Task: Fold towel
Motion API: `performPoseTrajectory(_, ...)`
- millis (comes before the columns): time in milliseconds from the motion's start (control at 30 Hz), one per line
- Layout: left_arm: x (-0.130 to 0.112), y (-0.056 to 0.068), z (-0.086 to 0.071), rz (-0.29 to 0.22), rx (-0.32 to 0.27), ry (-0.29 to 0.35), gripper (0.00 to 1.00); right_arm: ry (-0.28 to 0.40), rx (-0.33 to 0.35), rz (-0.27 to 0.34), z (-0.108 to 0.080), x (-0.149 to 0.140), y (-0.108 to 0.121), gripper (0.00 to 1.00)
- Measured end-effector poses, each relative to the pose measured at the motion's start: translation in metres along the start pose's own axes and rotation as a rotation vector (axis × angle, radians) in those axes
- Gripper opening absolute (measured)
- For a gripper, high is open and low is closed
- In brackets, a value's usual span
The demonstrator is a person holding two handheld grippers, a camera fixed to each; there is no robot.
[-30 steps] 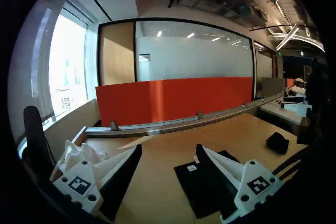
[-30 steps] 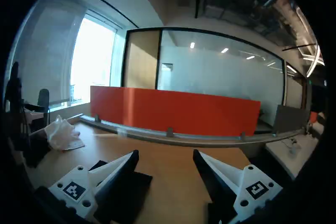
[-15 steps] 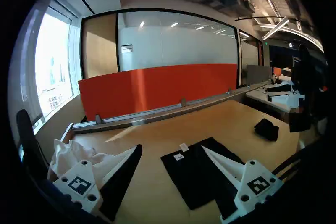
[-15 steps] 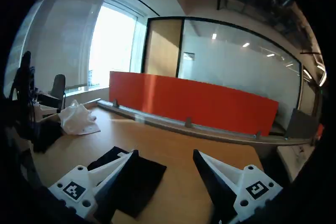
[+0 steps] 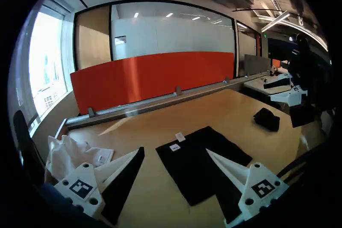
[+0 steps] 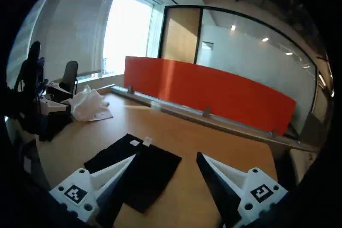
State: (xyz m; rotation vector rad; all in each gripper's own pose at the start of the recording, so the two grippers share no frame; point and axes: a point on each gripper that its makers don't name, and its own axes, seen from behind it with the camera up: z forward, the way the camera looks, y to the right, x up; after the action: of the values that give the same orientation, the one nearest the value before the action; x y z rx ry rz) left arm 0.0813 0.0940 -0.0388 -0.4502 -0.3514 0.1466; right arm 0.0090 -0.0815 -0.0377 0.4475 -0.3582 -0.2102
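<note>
Left gripper (image 5: 174,150): jaws spread wide and holding nothing, poised above the table (image 5: 213,112) with bare air between the fingers.
Right gripper (image 6: 167,154): just as wide apart, also holding nothing, above the same table (image 6: 188,138).
Towel (image 5: 192,168): black, lying flat on the wood, right in front of both grippers; in the right gripper view the towel (image 6: 149,176) sits low and left of centre, partly behind that gripper's left finger.
Towel edges: straight sides and squared corners; two small white tags (image 5: 174,147) sit at the far end (whether it is one layer or several I cannot tell).
Open room: bare wood on all sides of the towel, with a broad strip between its far edge and the back of the table.
White cloth (image 5: 72,155): a crumpled heap near the table's left corner, well apart from the towel; in the right gripper view the same heap (image 6: 89,104) lies beside the left gripper (image 6: 51,108).
Black bundle (image 5: 267,119): small, balled up, near the table's right side, close to the right gripper (image 5: 295,99).
Back edge: a metal rail (image 5: 162,102) runs the table's length, with an orange divider (image 5: 149,78) standing upright behind it.
Beyond: a glass wall (image 5: 171,35), and a bright window (image 6: 128,35) on the left.
</note>
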Motion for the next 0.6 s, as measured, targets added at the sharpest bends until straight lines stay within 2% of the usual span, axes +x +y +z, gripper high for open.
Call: performPoseTrajectory(600, -0.069, 0.028, 0.028, 0.025, -0.068, -0.116, 0.95, -0.119, 0.052, -0.011, 0.029, -0.066, -0.020, 1.00)
